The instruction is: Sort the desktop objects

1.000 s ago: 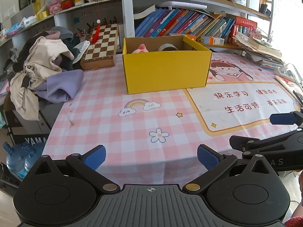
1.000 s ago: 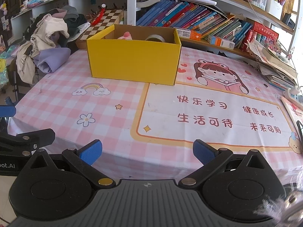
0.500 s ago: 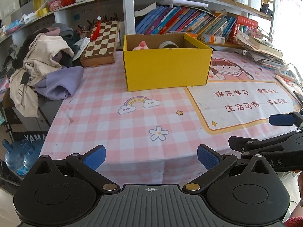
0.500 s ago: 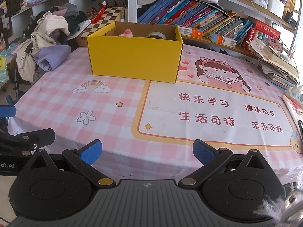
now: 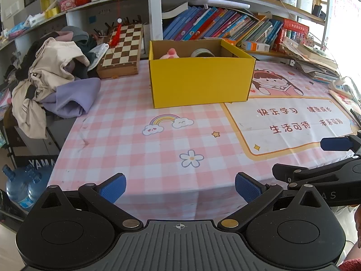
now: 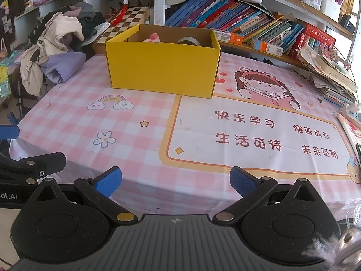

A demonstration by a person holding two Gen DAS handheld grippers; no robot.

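Both grippers held at the near edge of the table, jaws spread wide and empty.

The left gripper (image 5: 180,187) and right gripper (image 6: 176,181) face a yellow box (image 5: 200,83) standing on the pink checked tablecloth (image 5: 135,149); inside it lie a pink toy (image 5: 170,53) and a tape roll (image 5: 202,53).

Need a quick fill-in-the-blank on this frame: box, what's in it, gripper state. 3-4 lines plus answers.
1. The cardboard box on the table is ____ on the outside.
2. The pink plush toy and the tape roll both sit ____ the box.
3. The left gripper and right gripper both have their jaws ____, holding nothing.
4. The chessboard lies beside the pile of ____ at the table's far left.

Answers: yellow; inside; open; clothes
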